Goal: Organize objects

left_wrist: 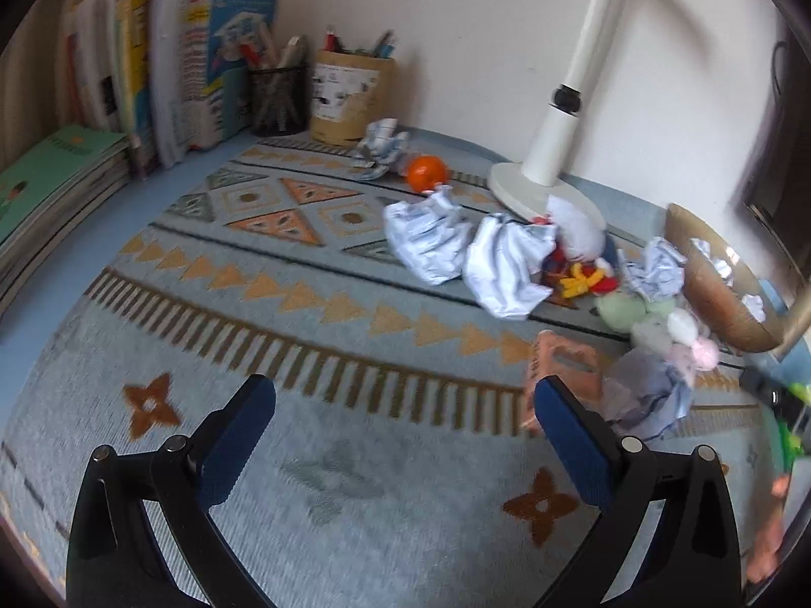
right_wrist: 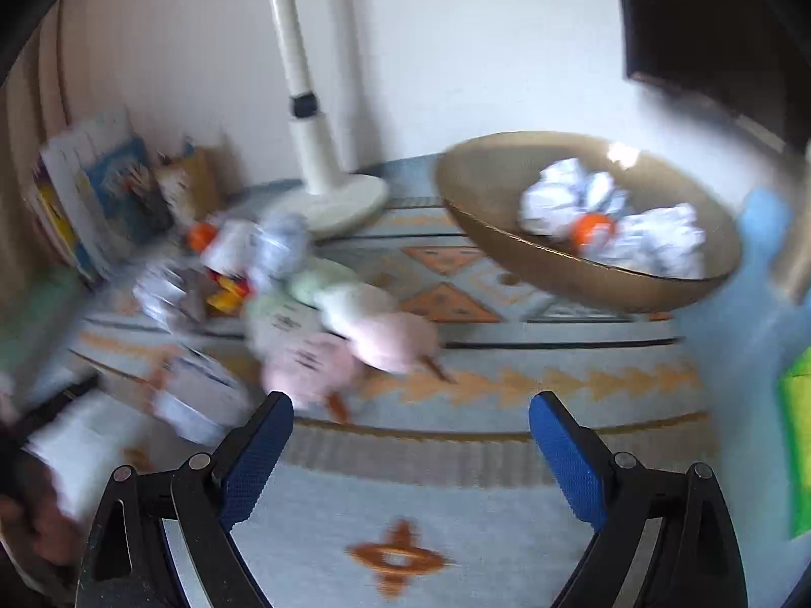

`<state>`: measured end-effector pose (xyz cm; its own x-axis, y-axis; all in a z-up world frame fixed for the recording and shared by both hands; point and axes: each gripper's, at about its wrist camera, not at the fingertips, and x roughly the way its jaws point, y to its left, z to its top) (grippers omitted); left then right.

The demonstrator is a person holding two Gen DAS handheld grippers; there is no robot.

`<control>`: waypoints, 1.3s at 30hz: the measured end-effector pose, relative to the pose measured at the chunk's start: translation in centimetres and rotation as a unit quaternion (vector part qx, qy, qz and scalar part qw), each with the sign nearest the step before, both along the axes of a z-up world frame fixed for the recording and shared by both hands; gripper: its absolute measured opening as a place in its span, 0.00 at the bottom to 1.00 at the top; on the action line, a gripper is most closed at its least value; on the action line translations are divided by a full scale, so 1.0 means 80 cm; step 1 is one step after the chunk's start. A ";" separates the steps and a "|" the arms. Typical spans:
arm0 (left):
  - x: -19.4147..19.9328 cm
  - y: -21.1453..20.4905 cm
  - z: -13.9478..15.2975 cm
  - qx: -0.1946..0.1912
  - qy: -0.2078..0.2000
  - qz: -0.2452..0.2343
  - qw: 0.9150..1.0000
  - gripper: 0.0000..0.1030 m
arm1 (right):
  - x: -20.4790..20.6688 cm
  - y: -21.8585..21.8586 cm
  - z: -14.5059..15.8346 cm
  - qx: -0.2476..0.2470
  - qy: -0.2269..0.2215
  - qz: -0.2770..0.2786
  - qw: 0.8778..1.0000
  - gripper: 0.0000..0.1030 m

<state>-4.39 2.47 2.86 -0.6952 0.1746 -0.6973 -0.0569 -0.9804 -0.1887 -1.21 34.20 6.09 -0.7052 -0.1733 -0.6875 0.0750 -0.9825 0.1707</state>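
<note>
Desk [left_wrist: 61, 273] covered by patterned mat [left_wrist: 304, 314]. Along the back edge: books [left_wrist: 152, 76], two pen holders [left_wrist: 349, 96], lamp base [left_wrist: 527, 187]. Mid-mat: crumpled paper balls [left_wrist: 431, 238], an orange [left_wrist: 427, 172], plush toys [left_wrist: 659, 324]; brown bowl [right_wrist: 507, 192] toward the right edge.

A home desk: upright books [left_wrist: 137, 66], pen holders [left_wrist: 349, 96], patterned mat [left_wrist: 263, 273]

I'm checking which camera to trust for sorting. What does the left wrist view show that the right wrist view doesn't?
Only the left wrist view: the black mesh pen cup and the stacked green-covered books.

Only the right wrist view: the inside of the wide golden bowl, holding crumpled white paper balls and a small orange ball.

Both: the patterned blue mat, white lamp stand, pastel plush toys, and each view's own open gripper.
</note>
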 end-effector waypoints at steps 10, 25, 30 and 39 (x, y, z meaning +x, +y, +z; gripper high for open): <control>-0.096 0.058 0.006 0.014 -0.051 -0.021 0.998 0.62 | -0.097 -0.109 0.018 0.111 0.022 0.039 0.993 0.91; -0.119 0.057 -0.008 0.064 -0.029 -0.056 0.996 0.42 | -0.122 -0.090 0.002 0.029 0.007 0.060 0.998 0.32; -0.068 0.049 0.025 0.100 0.005 -0.095 0.990 0.42 | -0.071 -0.054 0.040 -0.021 0.037 0.068 0.997 0.32; 0.009 0.028 0.003 0.148 -0.011 -0.066 0.987 0.42 | 0.017 0.018 -0.012 -0.067 -0.040 0.080 0.994 0.32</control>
